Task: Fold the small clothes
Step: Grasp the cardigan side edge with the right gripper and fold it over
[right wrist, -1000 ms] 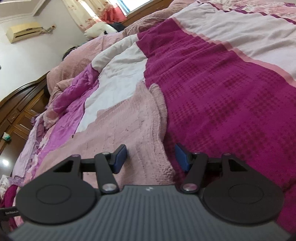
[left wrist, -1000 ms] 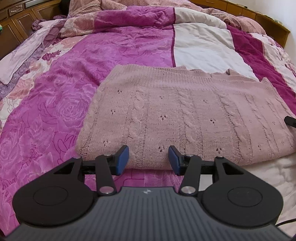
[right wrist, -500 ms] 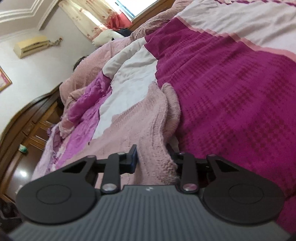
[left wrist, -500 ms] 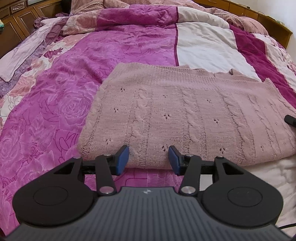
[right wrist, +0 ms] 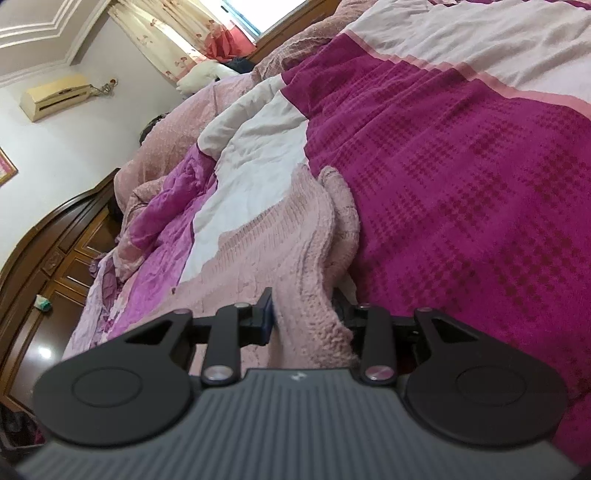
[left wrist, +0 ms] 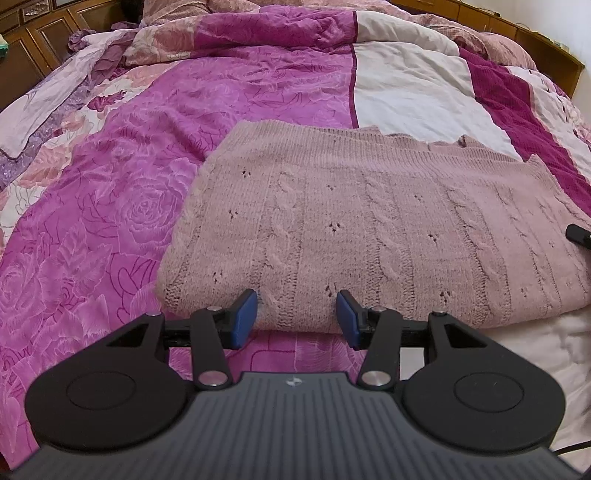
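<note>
Right gripper is clenched on the pink sweater's edge. Left gripper sits released at its near hem, on the bed.

Soft daylight from the window; fisheye-bent edges, mild blur.

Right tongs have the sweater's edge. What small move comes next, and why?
Probably close the left tongs on the pink sweater's near edge. Their pads stand apart with that edge between them, ungripped, while the right tongs already pinch the knit; a fold likely needs both corners held.
</note>
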Tool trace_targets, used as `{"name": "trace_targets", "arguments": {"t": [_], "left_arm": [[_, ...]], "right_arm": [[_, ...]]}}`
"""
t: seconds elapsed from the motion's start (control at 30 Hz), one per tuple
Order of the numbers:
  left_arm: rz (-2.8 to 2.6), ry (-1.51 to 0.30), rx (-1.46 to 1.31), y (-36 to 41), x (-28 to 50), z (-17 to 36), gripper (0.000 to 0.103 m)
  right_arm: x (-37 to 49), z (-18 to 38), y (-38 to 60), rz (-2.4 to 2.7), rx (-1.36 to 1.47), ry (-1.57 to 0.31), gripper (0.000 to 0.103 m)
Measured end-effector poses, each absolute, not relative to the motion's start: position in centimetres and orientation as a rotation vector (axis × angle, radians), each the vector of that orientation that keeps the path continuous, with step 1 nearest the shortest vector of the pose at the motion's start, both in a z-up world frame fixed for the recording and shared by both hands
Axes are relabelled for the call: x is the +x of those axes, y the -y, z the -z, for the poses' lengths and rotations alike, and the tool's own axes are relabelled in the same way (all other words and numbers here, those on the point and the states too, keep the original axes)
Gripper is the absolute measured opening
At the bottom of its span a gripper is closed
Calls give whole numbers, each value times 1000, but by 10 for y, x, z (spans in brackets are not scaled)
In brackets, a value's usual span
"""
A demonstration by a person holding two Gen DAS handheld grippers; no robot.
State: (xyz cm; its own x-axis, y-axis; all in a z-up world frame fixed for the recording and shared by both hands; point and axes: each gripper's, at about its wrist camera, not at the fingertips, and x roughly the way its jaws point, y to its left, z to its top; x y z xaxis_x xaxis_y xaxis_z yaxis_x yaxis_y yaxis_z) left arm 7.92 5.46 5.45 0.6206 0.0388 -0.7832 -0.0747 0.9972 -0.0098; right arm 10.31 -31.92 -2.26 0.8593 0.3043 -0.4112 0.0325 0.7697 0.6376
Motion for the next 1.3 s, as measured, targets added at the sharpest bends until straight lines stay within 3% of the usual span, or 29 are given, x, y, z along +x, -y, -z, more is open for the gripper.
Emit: {"name": "trace_targets", "arguments": {"t": [0.77,1.3], "left_arm": [[-82,-893,-80,-72,74,-61,55],[-143,-828,-186,-126,65,-81,55]], "right_arm": [[102,-9,303,-159,682,-487,29],[111,-73,236,-183,566,-442,27]]}}
